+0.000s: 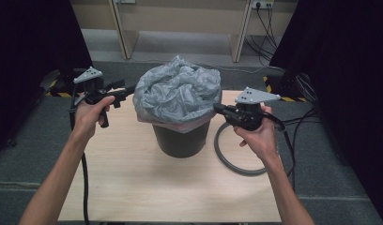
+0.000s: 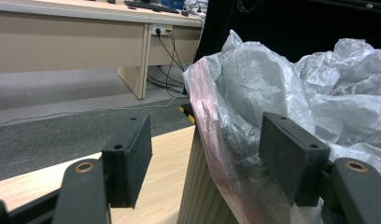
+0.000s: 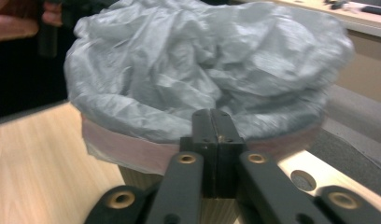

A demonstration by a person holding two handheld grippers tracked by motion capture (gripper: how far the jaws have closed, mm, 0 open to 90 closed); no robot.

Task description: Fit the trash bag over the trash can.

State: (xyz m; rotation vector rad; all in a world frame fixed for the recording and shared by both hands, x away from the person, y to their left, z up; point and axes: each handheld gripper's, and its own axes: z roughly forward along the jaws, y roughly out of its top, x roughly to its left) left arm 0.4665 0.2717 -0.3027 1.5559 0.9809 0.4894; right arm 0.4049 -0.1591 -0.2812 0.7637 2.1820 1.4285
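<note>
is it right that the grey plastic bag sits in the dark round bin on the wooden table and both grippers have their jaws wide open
Not quite. The right gripper has its jaws closed together, as the right gripper view shows. The left gripper is open beside the grey plastic bag in the dark round bin on the wooden table.

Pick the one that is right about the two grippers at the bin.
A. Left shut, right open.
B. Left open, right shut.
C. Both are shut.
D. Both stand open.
B: in the left gripper view the left gripper has its pads wide apart astride the edge of the grey bag, while in the right gripper view the right gripper has its pads pressed flat together.
</note>
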